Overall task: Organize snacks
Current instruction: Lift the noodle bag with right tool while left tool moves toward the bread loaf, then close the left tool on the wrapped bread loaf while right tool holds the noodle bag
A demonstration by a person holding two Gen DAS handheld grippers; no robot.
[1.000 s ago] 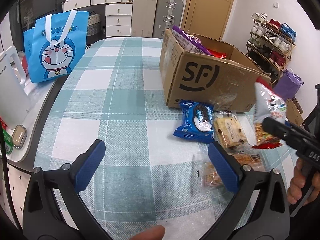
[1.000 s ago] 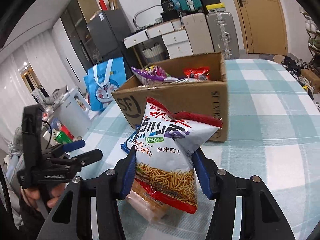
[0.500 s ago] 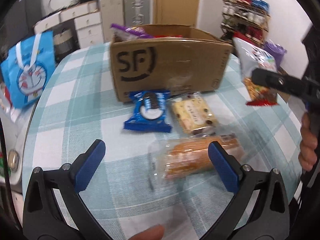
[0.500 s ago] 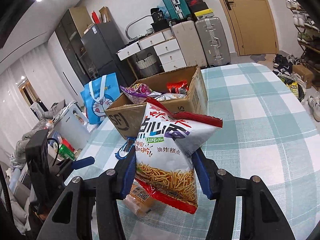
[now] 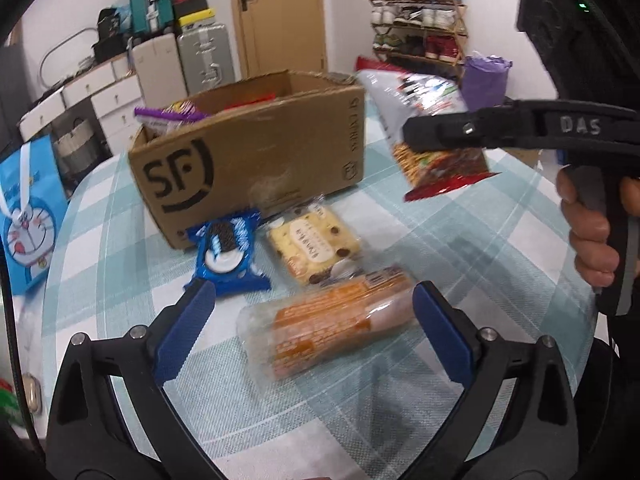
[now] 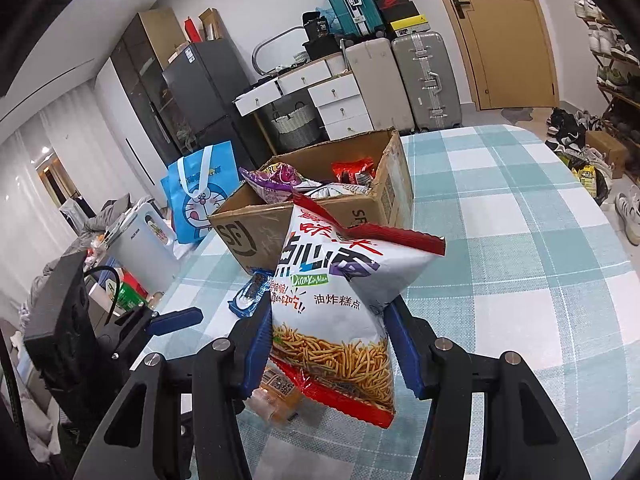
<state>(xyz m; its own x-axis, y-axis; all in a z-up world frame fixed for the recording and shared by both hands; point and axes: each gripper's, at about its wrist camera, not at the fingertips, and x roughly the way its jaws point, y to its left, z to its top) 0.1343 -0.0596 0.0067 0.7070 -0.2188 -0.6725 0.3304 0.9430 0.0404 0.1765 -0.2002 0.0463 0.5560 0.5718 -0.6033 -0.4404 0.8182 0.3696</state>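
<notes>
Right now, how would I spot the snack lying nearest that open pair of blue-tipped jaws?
Find the brown cardboard box with the black SF logo on the teal checked tablecloth. Three snacks lie in front of it; nearest the camera lies the long clear-wrapped orange biscuit pack. Unlike the blue cookie packet and the squarish yellow cake pack, it is tube-shaped.

The right gripper [image 6: 328,344] points forward and a bit down, and its two blue pads [image 6: 256,344] squeeze a bag from both sides. A hand [image 5: 592,232] wraps around its black handle. The left gripper [image 5: 312,336] tips down with its jaws spread wide and nothing pinched.
</notes>
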